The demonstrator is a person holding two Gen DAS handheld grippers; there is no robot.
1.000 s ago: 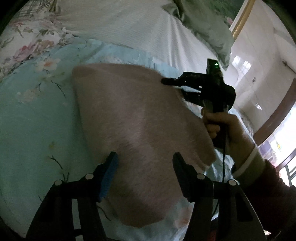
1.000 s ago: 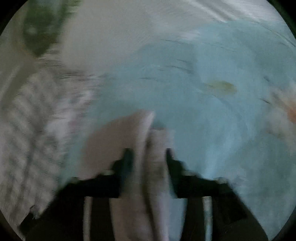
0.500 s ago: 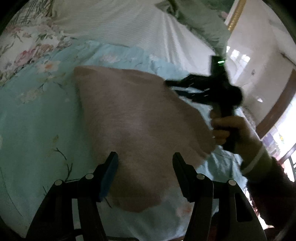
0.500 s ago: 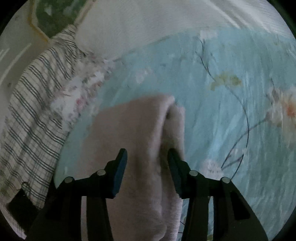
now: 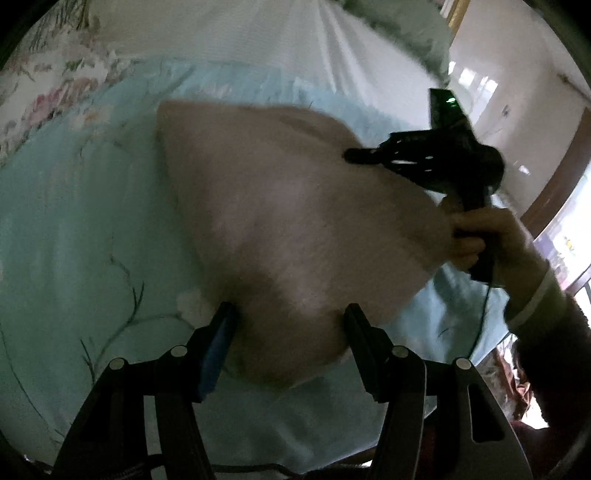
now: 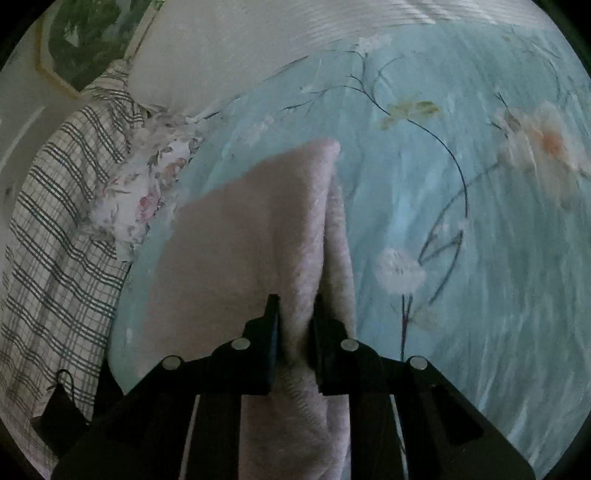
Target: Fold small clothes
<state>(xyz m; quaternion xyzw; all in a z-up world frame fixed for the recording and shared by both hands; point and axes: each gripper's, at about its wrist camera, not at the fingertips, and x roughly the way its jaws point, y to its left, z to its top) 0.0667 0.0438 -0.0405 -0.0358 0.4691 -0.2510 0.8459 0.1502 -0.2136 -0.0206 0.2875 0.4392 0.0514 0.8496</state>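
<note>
A pale pink fleecy garment (image 5: 295, 221) lies on a light blue floral bed cover (image 5: 74, 240). My left gripper (image 5: 290, 317) is open, its fingers standing on either side of the garment's near edge. My right gripper (image 6: 295, 314) is shut on a fold of the same garment (image 6: 258, 240) and holds that edge lifted. In the left wrist view the right gripper (image 5: 354, 155) sits at the garment's right side, held by a hand (image 5: 480, 229).
A plaid cloth (image 6: 55, 240) and a floral pillow (image 6: 147, 192) lie at the left in the right wrist view. White striped bedding (image 5: 240, 33) lies beyond the blue cover. A wall and window (image 5: 554, 221) stand at the right.
My right gripper has closed from open onto the garment's fold. My left gripper has moved forward, its fingers now astride the near edge.
</note>
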